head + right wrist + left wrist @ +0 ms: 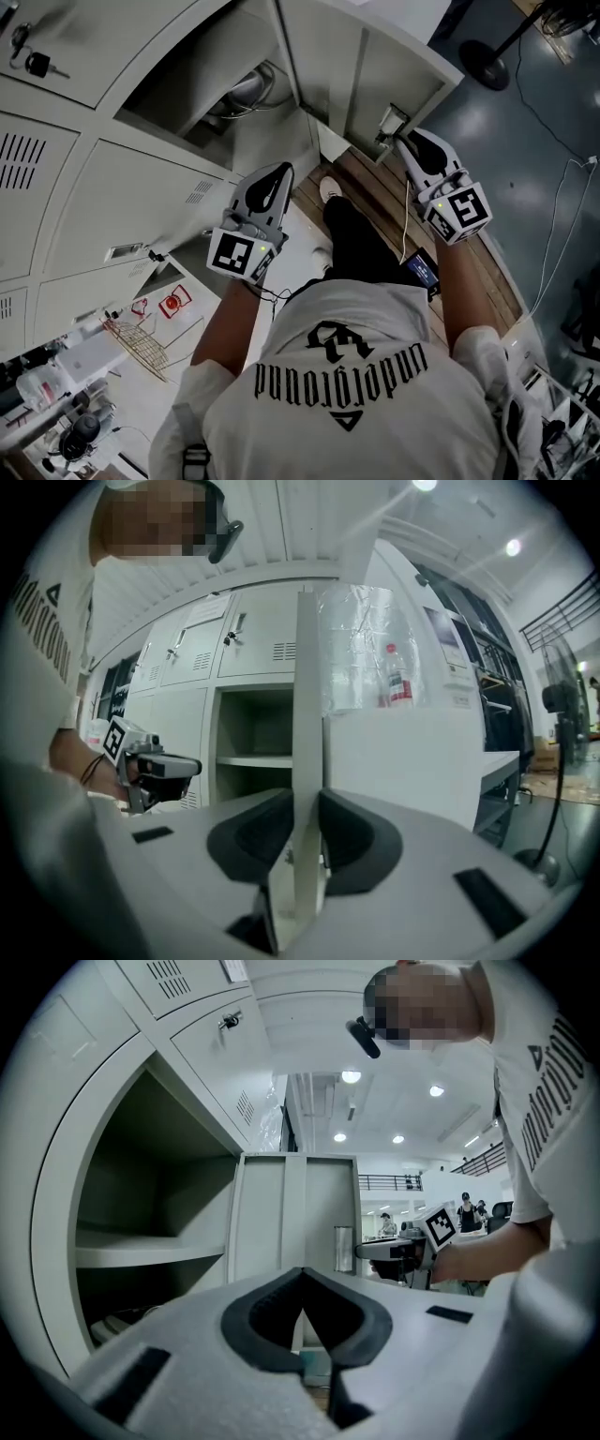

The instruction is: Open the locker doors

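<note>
The grey locker door (398, 70) stands swung open in the head view, and beside it the open compartment (234, 89) shows. My right gripper (397, 138) is at the door's free edge. In the right gripper view its jaws (307, 829) sit on either side of the thin door edge (307, 696), pads against it. My left gripper (281, 171) hangs in front of the lower lockers, apart from the door. Its jaws (302, 1274) meet at the tip with nothing between them. The open compartment (150, 1232) and the door (295, 1208) lie ahead of it.
Closed locker doors with keys (37, 64) lie to the left. A wooden pallet (375, 202) is under the person's feet. A fan stand (487, 66) and cables (553, 225) are on the floor at right. A cluttered table (94, 375) sits at lower left.
</note>
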### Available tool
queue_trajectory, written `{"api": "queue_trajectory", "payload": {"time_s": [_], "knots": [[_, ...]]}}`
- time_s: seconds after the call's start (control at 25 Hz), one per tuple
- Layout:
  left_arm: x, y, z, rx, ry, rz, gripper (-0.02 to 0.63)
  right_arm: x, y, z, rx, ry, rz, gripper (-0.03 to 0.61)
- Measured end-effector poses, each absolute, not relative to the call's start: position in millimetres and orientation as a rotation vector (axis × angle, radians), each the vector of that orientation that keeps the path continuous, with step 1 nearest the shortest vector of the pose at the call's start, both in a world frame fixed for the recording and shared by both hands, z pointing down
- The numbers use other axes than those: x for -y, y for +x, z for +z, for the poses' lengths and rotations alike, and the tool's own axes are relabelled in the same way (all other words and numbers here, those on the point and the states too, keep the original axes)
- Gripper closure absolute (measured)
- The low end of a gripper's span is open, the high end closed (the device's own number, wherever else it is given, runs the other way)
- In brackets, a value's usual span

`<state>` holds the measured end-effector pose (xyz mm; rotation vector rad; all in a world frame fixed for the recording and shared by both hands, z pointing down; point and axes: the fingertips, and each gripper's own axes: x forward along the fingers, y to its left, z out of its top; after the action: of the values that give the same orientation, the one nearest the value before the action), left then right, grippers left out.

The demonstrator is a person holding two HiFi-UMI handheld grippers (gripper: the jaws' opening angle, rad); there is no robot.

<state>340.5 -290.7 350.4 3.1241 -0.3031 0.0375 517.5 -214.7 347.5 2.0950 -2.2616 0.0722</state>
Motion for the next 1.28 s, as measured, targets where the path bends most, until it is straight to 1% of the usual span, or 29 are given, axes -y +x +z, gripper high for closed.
{"api": "queue_trajectory", "payload": {"time_s": [0.28, 0.36, 0.52, 0.68, 1.0, 1.28], "knots": [[290.9, 333.7, 350.3, 0.328, 3.124, 0.053, 0.607, 215.7, 531.0, 347.2, 2.226, 2.114, 0.051, 0.494], [291.0, 329.8, 350.6, 0.343, 3.123, 0.057, 0.607, 216.7, 530.9, 347.6, 2.216, 2.115, 0.035, 0.482], [285.0, 319.7, 342.4, 0.375, 3.134, 0.043, 0.607, 217.4, 525.7, 345.1, 2.208, 2.106, 0.024, 0.388], [272.5, 300.8, 330.6, 0.4, 3.142, 0.011, 0.606, 207.9, 518.2, 340.8, 2.18, 2.122, 0.028, 0.349], [250.5, 246.3, 303.9, 0.518, 3.153, -0.082, 0.606, 186.9, 481.0, 323.2, 2.177, 2.101, -0.031, 0.334], [250.8, 213.0, 297.3, 0.619, 3.145, -0.095, 0.606, 191.5, 425.6, 313.9, 2.299, 1.976, -0.075, 0.331]]}}
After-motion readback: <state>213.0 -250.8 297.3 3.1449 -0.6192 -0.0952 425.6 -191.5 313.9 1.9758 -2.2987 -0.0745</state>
